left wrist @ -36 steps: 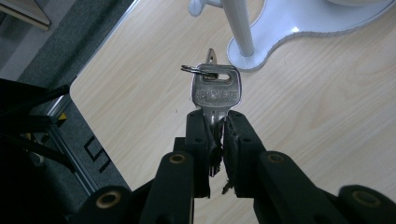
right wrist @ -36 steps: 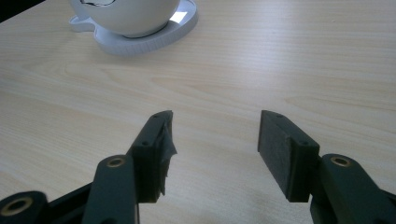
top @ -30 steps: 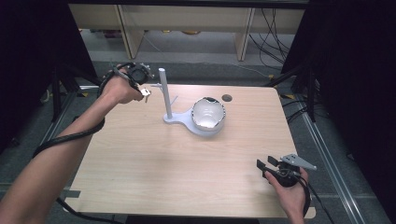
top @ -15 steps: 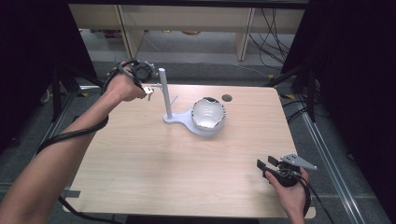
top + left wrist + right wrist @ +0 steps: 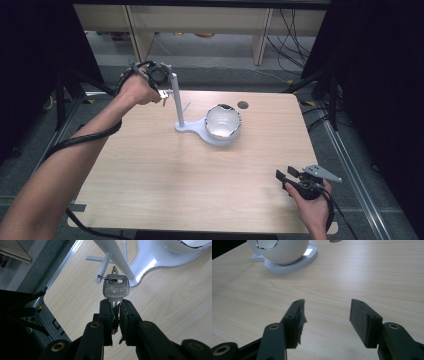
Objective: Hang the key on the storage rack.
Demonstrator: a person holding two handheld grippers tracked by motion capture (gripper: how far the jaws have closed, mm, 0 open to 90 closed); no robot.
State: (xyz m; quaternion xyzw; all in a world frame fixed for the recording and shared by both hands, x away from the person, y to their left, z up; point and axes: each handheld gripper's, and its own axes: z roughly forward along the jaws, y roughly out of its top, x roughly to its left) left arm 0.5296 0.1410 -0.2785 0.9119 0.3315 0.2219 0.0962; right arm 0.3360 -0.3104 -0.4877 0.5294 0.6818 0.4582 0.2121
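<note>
Silver metal catches the light between the left gripper's fingers (image 5: 115,311): a key (image 5: 115,290), pinched by its blade so that its flat head points straight away from the fingers, long axis in line with them. A small ring (image 5: 106,277) runs through the hole in the key's head, and that ring sits right at the tip of a short white peg (image 5: 104,265) that branches off the slanted post of the white stand (image 5: 112,251); whether the ring is already over the peg or only touching its end cannot be told for sure. The peg lies just beyond the key's head, a little to the left of it in the left gripper view, so the coming move seems to turn on bringing ring and peg tip into line. In the high view the left gripper (image 5: 159,80) hovers at the far left of the table (image 5: 150,175), close against the upright post of the stand (image 5: 175,97), whose base also carries a white bowl-like shell (image 5: 222,122). This hand is plainly the nearer one. The right gripper (image 5: 287,175) rests well apart at the near right corner, its fingers (image 5: 295,317) spread wide with nothing between them, above bare wood.
</note>
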